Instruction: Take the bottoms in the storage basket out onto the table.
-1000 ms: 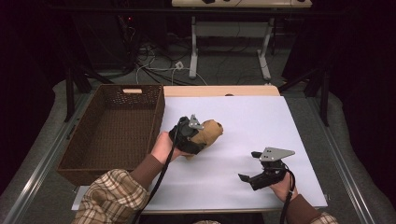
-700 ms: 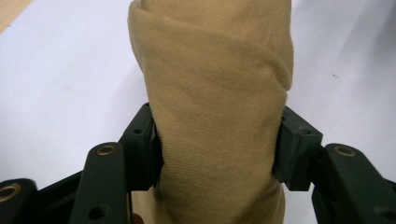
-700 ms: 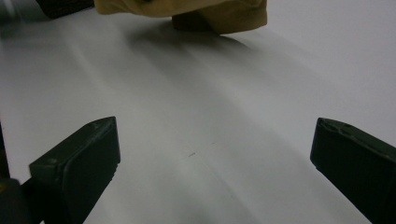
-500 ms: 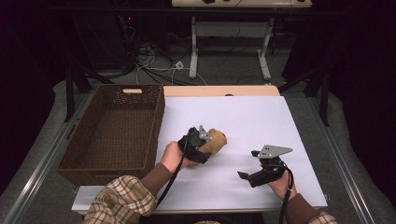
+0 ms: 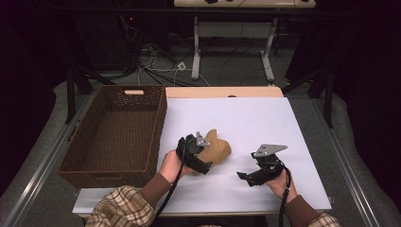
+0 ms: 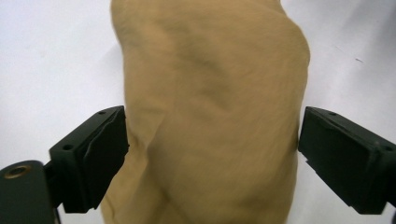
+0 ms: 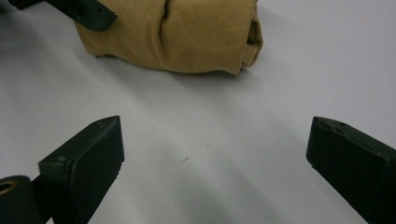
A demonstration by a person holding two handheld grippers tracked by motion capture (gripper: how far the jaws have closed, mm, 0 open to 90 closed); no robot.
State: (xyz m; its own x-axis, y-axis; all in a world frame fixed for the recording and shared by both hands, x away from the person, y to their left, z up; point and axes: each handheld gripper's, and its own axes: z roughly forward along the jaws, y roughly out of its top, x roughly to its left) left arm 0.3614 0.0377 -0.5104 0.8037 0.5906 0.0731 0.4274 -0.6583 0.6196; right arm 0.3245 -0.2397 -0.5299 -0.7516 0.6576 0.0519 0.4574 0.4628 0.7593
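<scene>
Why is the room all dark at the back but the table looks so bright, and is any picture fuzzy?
High view: light falls on the white table, so it glows while the room behind stays nearly black. Left gripper view: the tan cloth bundle sits so close that it looks soft and a bit blurry. Right gripper view: the bundle throws a soft grey shadow on the table, and the near black pads look slightly fuzzy.

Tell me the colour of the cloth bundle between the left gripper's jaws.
Tan, a plain yellowish brown with no pattern; the cloth bundle shows best in the left gripper view.

Left gripper (image 5: 208,158): jaws have just been opening, seemingly clear of what sits between them. Right gripper (image 5: 248,177) hovers near the table's front edge, jaws wide apart.
</scene>
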